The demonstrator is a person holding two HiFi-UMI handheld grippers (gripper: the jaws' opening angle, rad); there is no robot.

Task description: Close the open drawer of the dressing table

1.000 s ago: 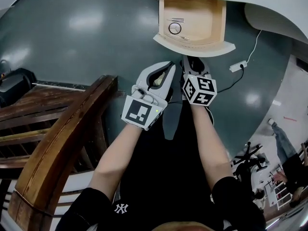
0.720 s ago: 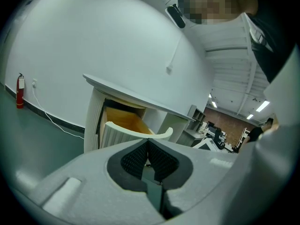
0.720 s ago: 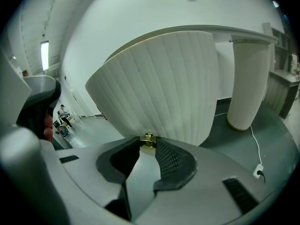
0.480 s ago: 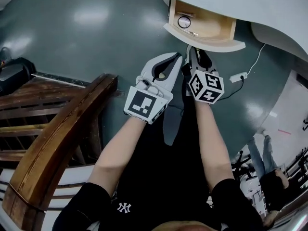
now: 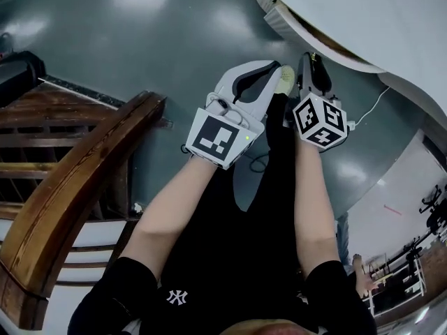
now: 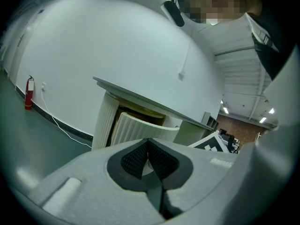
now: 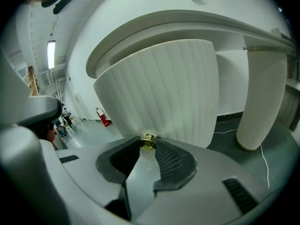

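Observation:
The dressing table [image 5: 363, 19] is white, and its ribbed drawer front [image 7: 159, 88] carries a small brass knob [image 7: 148, 139]. My right gripper [image 7: 148, 143] is shut on that knob, which sits between its two tips. In the head view the right gripper [image 5: 312, 60] reaches under the tabletop edge, where only a sliver of the drawer's wood [image 5: 314, 42] shows. In the left gripper view the drawer [image 6: 140, 130] still stands a little out of the table. My left gripper [image 6: 148, 142] is shut on nothing and hangs just left of the right one [image 5: 283, 75].
A dark wooden chair back [image 5: 77, 187] stands close on the left. A white power strip and cable [image 5: 363, 114] lie on the grey floor under the table. A ribbed white table leg [image 7: 260, 102] rises to the right of the drawer. A fire extinguisher [image 6: 29, 93] stands by the wall.
Both grippers have moved forward toward the table. The drawer's wooden inside, wide open to view a second ago, has slid almost wholly under the tabletop.

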